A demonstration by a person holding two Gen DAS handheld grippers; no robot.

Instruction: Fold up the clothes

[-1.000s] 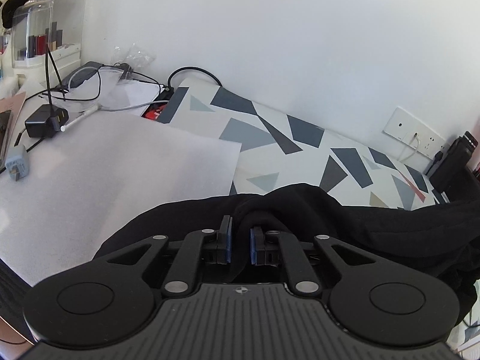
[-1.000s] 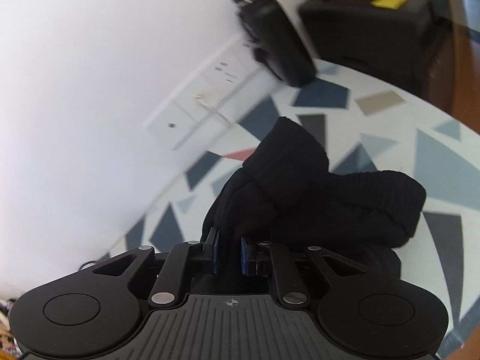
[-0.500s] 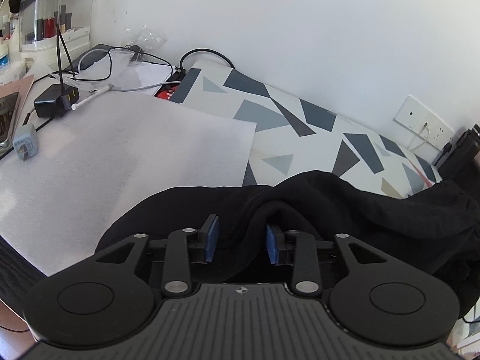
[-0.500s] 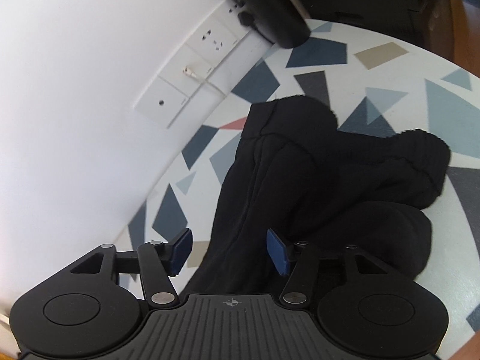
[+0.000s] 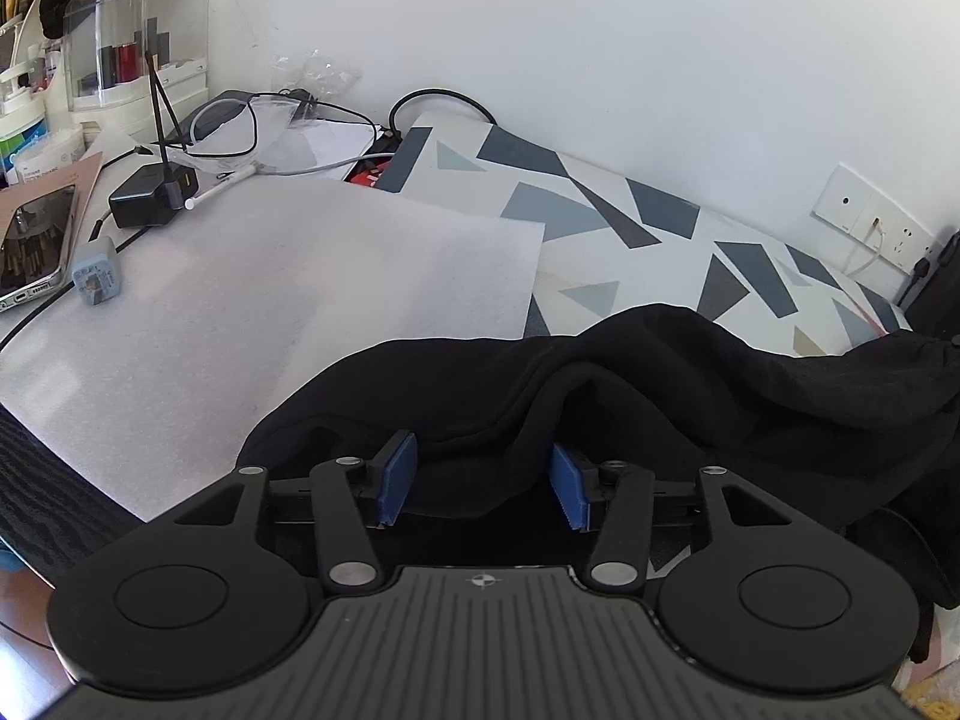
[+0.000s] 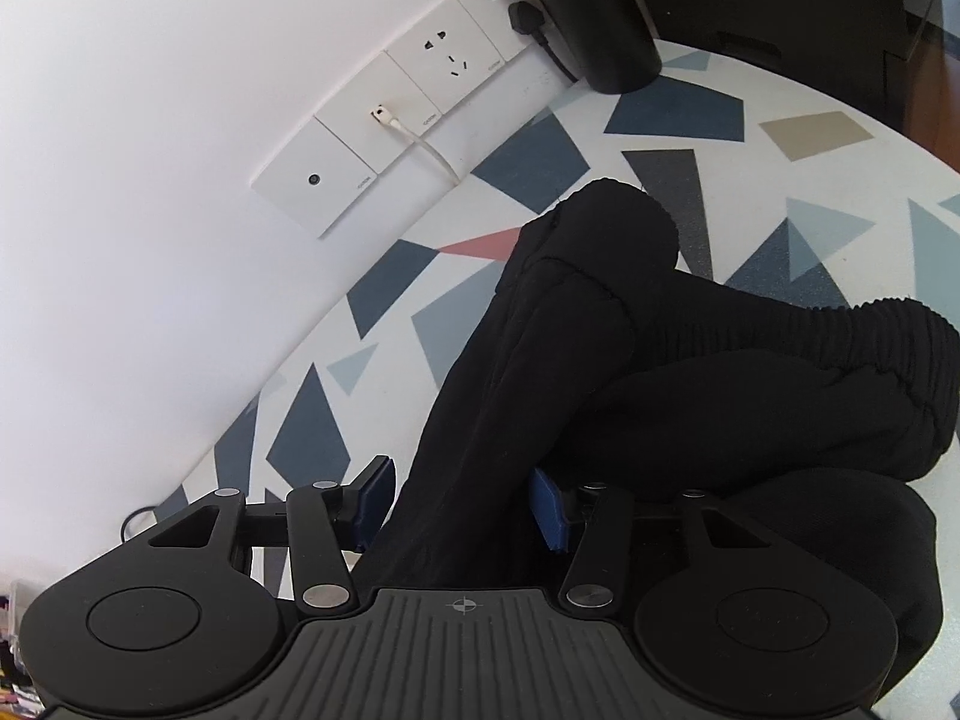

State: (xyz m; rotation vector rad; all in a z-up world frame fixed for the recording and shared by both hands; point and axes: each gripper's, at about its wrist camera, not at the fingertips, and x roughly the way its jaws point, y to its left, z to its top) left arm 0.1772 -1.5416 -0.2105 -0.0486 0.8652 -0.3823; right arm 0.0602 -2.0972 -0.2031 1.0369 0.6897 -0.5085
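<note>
A black garment (image 5: 690, 396) lies bunched across the patterned tabletop (image 5: 600, 210) and partly over a white foam sheet (image 5: 270, 300). My left gripper (image 5: 483, 483) stands open, its blue pads either side of a loose fold of the cloth. In the right wrist view the same black garment (image 6: 660, 372) is piled up, with a ribbed cuff or hem (image 6: 900, 330) at the right. My right gripper (image 6: 462, 501) is open too, and a strip of the fabric runs between its pads without being pinched.
At the far left are a black charger (image 5: 147, 195), cables, a phone (image 5: 33, 246), a small grey adapter (image 5: 96, 279) and a clear organiser box (image 5: 132, 42). Wall sockets (image 6: 420, 96) and a black device (image 6: 588, 18) line the wall. A dark box (image 6: 810, 6) stands at the back right.
Both grippers were shut on the black garment a second ago; both have opened and let it go. The cloth has settled onto the table, and both grippers have drawn back slightly.
</note>
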